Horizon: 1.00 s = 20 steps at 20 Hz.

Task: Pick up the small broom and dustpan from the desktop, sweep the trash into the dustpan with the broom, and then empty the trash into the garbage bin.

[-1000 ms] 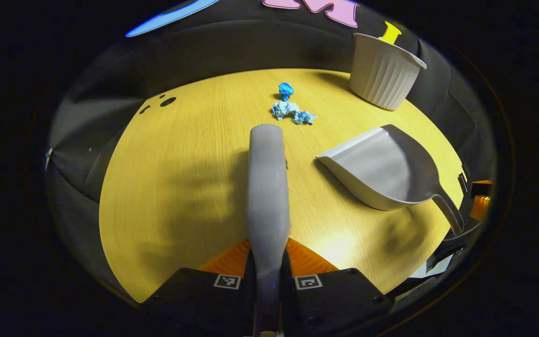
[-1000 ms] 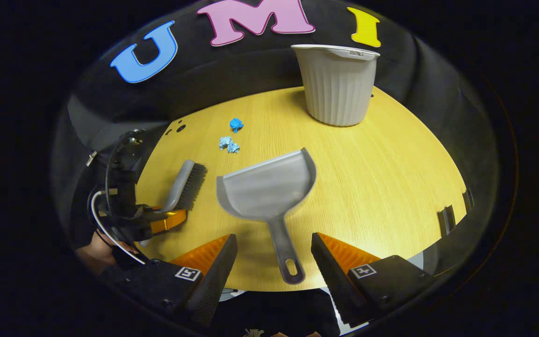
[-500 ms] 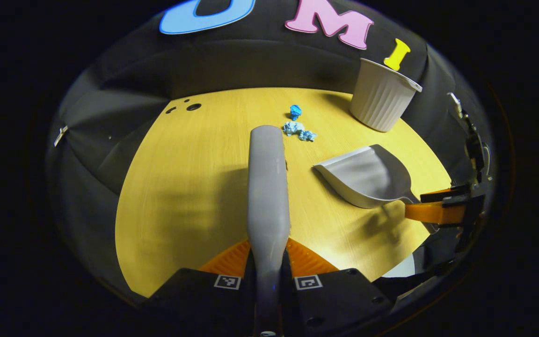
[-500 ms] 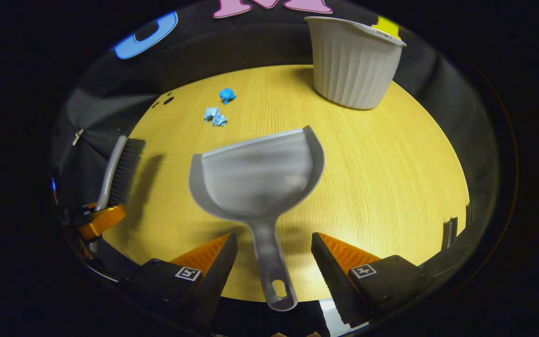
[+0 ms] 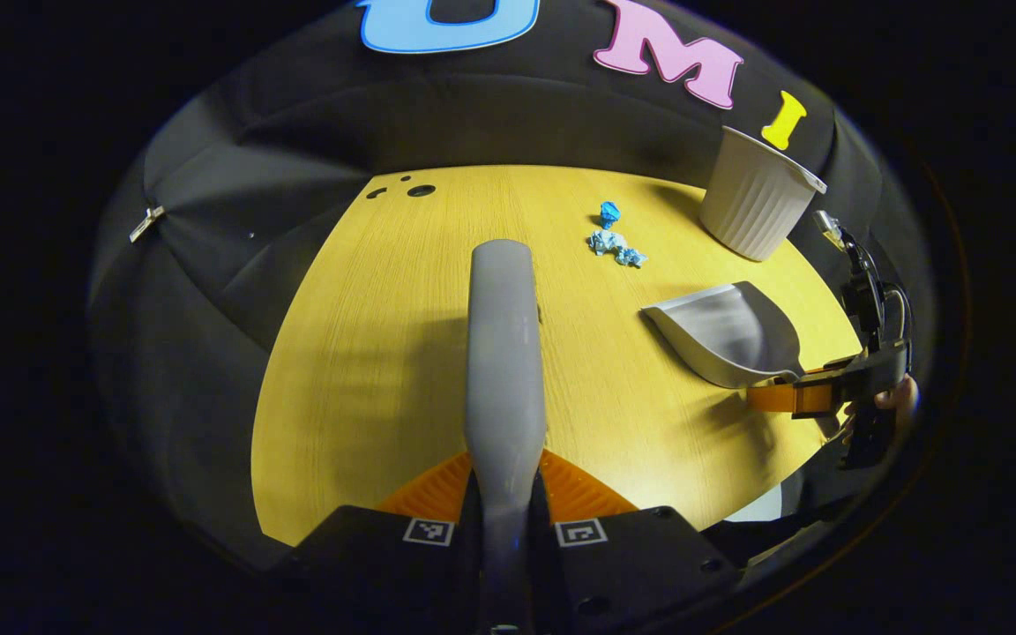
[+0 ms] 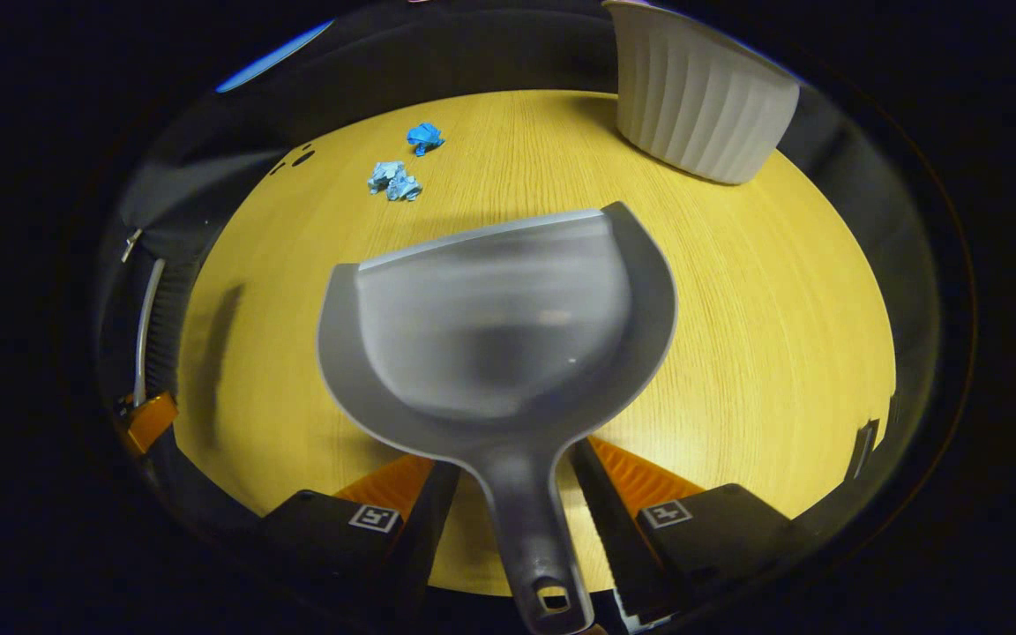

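Right gripper has advanced, fingers now straddling the dustpan handle without visible contact; left gripper stays clamped on the broom, trash at 1 o'clock unswept.

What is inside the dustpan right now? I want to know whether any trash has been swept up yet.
Nothing: the dustpan shows a bare grey scoop. The blue paper scraps lie on the table beyond its front edge. The tabletop beneath the pan is covered.

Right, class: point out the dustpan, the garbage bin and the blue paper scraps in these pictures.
dustpan (image 6: 495,339), right gripper view, on the hollow of its scoop.
garbage bin (image 6: 702,110), right gripper view, on its ribbed side wall.
blue paper scraps (image 5: 616,245), left gripper view, on the pale clump.
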Each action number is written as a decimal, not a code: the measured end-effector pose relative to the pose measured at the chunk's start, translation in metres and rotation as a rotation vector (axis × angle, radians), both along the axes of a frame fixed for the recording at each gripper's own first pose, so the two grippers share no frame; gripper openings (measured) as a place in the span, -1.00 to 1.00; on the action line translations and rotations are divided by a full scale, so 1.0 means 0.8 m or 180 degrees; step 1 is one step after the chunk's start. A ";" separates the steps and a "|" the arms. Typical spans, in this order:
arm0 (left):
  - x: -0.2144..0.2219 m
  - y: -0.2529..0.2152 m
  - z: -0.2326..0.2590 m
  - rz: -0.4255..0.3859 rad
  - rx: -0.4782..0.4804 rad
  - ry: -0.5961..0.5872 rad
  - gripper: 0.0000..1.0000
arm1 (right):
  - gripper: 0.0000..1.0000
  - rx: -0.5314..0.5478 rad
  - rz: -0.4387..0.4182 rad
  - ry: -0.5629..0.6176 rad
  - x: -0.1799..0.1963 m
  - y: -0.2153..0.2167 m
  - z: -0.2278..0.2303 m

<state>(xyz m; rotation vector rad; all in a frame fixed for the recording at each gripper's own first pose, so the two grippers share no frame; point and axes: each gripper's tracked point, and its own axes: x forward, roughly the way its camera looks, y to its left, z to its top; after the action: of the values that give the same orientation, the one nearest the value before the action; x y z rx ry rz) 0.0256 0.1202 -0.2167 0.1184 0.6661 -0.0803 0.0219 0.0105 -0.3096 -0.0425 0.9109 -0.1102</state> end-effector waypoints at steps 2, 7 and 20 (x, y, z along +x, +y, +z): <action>0.002 0.000 0.000 -0.0011 0.0022 0.0005 -0.39 | 0.46 -0.0109 -0.0005 -0.0005 0.001 -0.006 0.002; 0.013 -0.011 -0.006 -0.0052 0.0013 0.0062 -0.39 | 0.04 -0.0083 0.0049 -0.0028 0.005 -0.006 0.004; 0.174 -0.042 0.036 -0.0422 0.0518 0.0010 -0.46 | -0.26 -0.0295 0.0575 -0.0197 0.007 -0.037 0.041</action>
<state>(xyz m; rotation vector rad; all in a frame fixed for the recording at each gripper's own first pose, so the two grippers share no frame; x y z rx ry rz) 0.1651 0.0866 -0.1880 0.3193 0.6671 -0.1537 0.0272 -0.0190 -0.2765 -0.2060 0.8359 0.0143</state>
